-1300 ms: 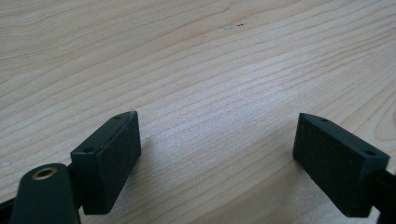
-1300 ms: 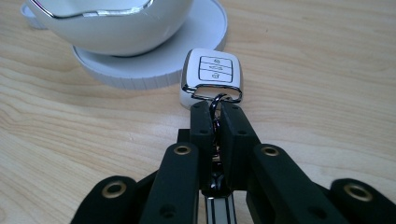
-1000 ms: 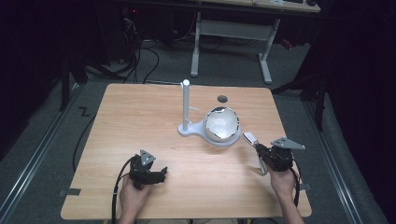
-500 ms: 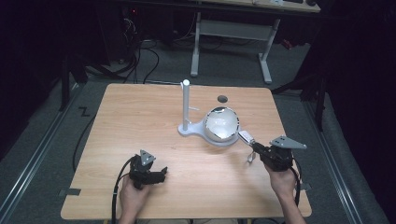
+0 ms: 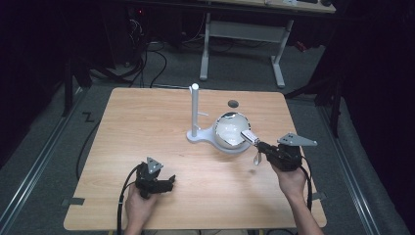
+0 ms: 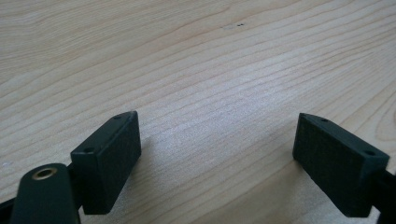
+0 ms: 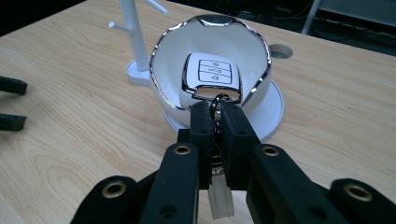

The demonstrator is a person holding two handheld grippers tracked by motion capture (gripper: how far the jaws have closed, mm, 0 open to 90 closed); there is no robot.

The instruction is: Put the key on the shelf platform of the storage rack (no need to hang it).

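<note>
A white car key fob [image 7: 212,74] with a chrome edge hangs from a dark key ring. My right gripper [image 7: 213,109] is shut on that ring. The fob is held tilted over the near rim of a white bowl [image 7: 159,84] with a chrome lip. In the high view the right gripper [image 5: 262,145] sits at the bowl's [image 5: 226,142] right side, the fob [image 5: 248,136] reaching over it. A pale tag [image 5: 256,159] dangles below the jaws. My left gripper [image 5: 169,182] rests low on the table near its front left, open [image 6: 217,154] with only bare wood between the pads.
The bowl shares a white base with an upright white post [image 5: 195,110] with side pegs. A round cable hole [image 5: 233,103] lies in the wooden table [image 5: 137,127] behind the bowl. Dark floor, cables and a desk frame surround the table.
The right gripper has risen and moved left toward the bowl, carrying the fob from beside the bowl to over its rim. The left gripper has stayed put.
</note>
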